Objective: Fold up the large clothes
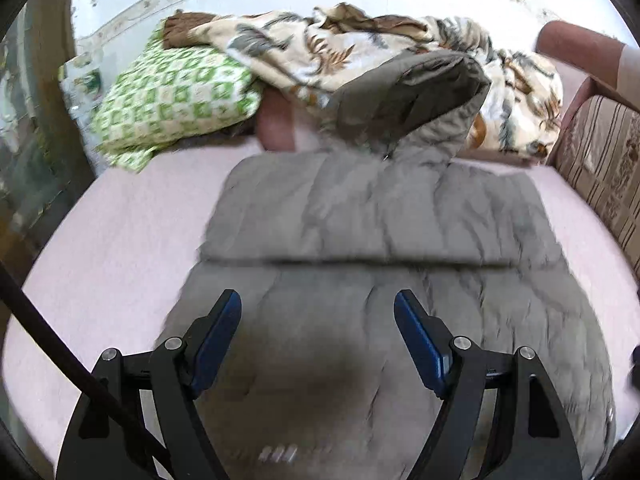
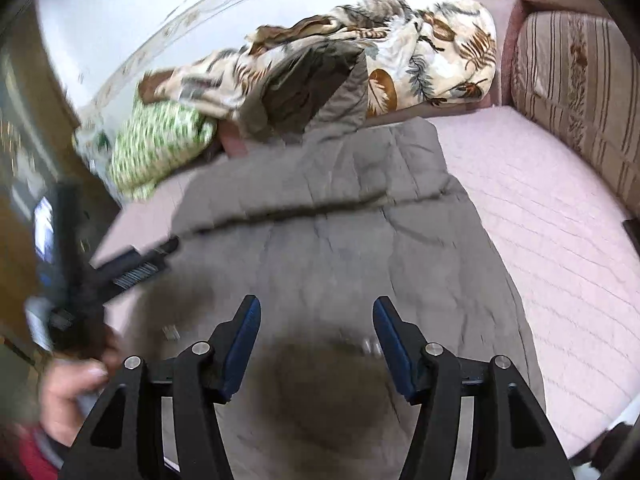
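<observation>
A grey padded jacket (image 1: 376, 224) lies flat on the pink bed cover, with a fold line across its middle; its dark-lined hood (image 1: 412, 96) stands up at the far end. It also shows in the right wrist view (image 2: 340, 240), hood (image 2: 316, 88) at the far end. My left gripper (image 1: 318, 316) is open and empty, hovering over the near half of the jacket. My right gripper (image 2: 316, 316) is open and empty over the same near part. The left gripper's body (image 2: 120, 264) shows at the left of the right wrist view.
A leaf-print blanket (image 1: 320, 48) is heaped at the far end of the bed, beside a green and white pillow (image 1: 172, 96). A striped sofa back (image 1: 600, 168) runs along the right. The pink bed cover (image 2: 540, 220) lies bare right of the jacket.
</observation>
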{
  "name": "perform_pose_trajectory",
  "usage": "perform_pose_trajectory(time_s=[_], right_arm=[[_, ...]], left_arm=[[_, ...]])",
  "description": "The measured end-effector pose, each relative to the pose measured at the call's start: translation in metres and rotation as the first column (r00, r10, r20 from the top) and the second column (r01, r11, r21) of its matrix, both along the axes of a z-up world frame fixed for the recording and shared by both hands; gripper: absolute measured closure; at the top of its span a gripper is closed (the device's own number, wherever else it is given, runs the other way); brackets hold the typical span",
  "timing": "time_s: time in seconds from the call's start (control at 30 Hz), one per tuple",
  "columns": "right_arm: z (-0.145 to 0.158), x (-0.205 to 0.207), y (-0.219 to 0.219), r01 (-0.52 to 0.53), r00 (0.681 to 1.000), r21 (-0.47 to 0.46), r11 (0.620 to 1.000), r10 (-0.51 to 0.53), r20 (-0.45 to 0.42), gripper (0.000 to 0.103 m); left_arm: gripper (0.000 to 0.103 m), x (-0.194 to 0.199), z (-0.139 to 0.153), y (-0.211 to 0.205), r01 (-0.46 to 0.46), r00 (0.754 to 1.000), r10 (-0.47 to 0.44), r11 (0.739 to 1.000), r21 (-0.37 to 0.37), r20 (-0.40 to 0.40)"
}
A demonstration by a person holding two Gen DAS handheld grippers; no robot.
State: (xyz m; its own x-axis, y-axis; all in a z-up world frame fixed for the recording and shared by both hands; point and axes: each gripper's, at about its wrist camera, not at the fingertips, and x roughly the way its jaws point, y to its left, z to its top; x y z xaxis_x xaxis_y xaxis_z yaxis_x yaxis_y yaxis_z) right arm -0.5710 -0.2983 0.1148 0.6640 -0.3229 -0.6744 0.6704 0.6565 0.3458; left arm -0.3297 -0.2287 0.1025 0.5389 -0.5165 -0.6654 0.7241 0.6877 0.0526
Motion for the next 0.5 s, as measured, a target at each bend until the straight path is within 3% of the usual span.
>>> perform_pose_trajectory(time_s=[0.07,0.2,0.37,0.5], right_arm=[[0.021,0.013,-0.023,0.015,0.999,0.032,0.999,-0.016,0.032,0.038],[0.070,0.057,-0.073,0.050,0.995,0.040,0.998,-0.054,0.082,0.032],[0.104,0.120,-0.138,0.120,0.978,0.078,0.990,-0.132,0.162,0.031],[0.107,0.171,-0.206,0.177,0.957,0.198,0.964,-0.216,0.192,0.030]], left_arm=[[0.025,0.007,-0.010,-0.010,-0.016,1.000,0.016,1.000,0.000,0.011],[0.025,0.028,-0.018,-0.020,-0.007,0.997,0.006,1.000,-0.012,-0.079],[0.025,0.039,-0.004,-0.022,-0.042,0.996,0.043,0.999,-0.018,0.077],[0.025,0.051,0.003,-0.017,-0.056,0.997,0.059,0.996,-0.063,0.046]])
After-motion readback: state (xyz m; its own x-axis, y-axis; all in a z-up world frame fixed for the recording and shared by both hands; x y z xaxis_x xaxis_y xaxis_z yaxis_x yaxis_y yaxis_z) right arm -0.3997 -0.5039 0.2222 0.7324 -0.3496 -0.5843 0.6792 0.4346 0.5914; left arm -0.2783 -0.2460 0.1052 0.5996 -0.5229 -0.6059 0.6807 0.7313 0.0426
